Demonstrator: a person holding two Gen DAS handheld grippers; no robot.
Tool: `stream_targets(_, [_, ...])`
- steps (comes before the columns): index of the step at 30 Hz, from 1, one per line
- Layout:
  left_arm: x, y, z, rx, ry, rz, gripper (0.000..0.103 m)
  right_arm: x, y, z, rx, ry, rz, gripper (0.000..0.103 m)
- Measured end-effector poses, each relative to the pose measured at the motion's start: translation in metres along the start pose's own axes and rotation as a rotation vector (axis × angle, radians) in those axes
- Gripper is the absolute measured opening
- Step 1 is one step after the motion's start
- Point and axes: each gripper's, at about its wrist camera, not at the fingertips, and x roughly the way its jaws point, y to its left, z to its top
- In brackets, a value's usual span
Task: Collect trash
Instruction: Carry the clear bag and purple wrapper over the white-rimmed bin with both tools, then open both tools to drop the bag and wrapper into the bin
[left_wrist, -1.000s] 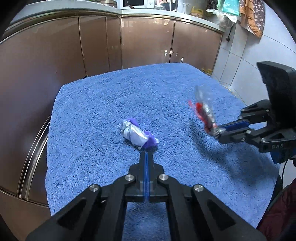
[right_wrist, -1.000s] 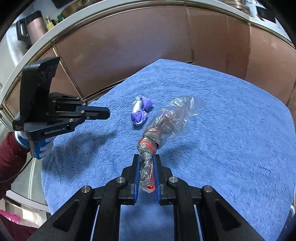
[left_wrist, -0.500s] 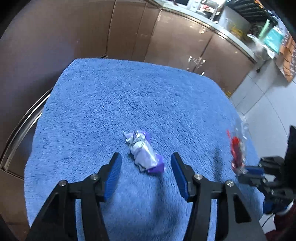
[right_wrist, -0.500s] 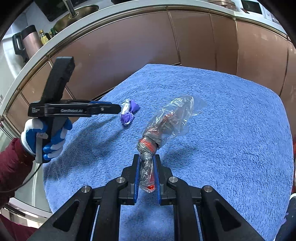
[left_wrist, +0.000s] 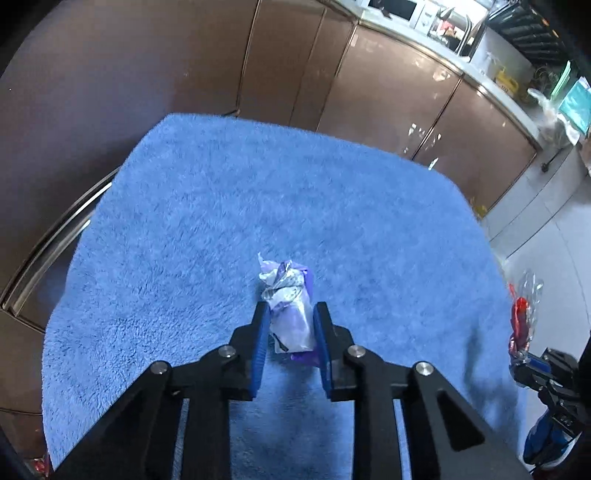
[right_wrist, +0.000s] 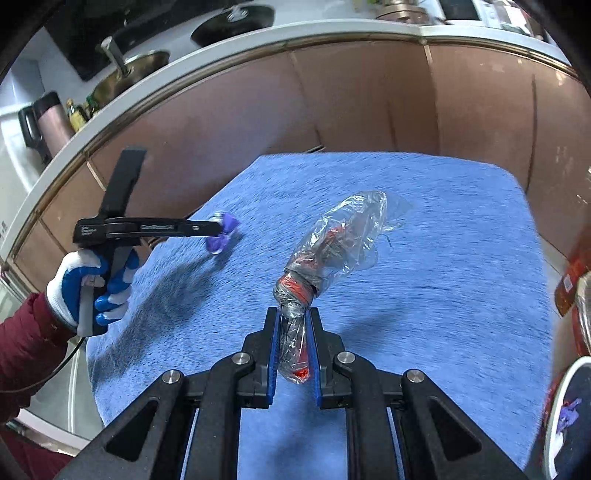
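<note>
Status: we are closing the left hand-held gripper (left_wrist: 289, 325) around the crumpled purple-and-white wrapper (left_wrist: 288, 302), which is sitting between the blue pads on the fluffy blue towel (left_wrist: 221, 206) covering the bench. We are clamping the right hand-held gripper (right_wrist: 293, 332) on the knotted clear plastic bag with red scraps (right_wrist: 332, 243), above the towel.

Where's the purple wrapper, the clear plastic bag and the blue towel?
purple wrapper (left_wrist: 288, 317), left wrist view, on its crumpled white-and-purple middle.
clear plastic bag (right_wrist: 343, 236), right wrist view, on its puffy upper part.
blue towel (left_wrist: 221, 206), left wrist view, on a bare fuzzy patch.
</note>
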Motion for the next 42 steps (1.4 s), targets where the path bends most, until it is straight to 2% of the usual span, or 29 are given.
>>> stream_targets(6, [-0.026, -0.055, 0.009, 0.091, -0.037, -0.057, 0.022, -0.048, -0.041, -0.009, 0.089, -0.108, -0.059, 0.013])
stream_targets(13, [-0.025, -0.179, 0.016, 0.266, -0.021, -0.216, 0.022, -0.11, -0.108, -0.03, 0.228, -0.226, -0.2, 0.013])
stream_targets(19, [0.001, -0.295, 0.019, 0.395, 0.028, -0.353, 0.022, -0.164, -0.17, -0.056, 0.36, -0.292, -0.388, 0.013])
stream_targets(23, [0.025, -0.366, 0.012, 0.477, 0.074, -0.413, 0.022, -0.186, -0.208, -0.078, 0.448, -0.301, -0.464, 0.013])
stream_targets(28, [0.063, -0.438, 0.001, 0.551, 0.14, -0.463, 0.022, -0.193, -0.247, -0.097, 0.523, -0.277, -0.547, 0.014])
stream_targets(37, [0.129, -0.537, -0.027, 0.637, 0.237, -0.465, 0.025, -0.192, -0.299, -0.127, 0.63, -0.224, -0.641, 0.015])
stream_targets(39, [0.142, -0.552, -0.035, 0.644, 0.257, -0.462, 0.026, -0.191, -0.308, -0.134, 0.647, -0.208, -0.66, 0.02])
stream_targets(42, [0.158, -0.567, -0.046, 0.65, 0.284, -0.463, 0.027, -0.192, -0.319, -0.145, 0.675, -0.196, -0.674, 0.033])
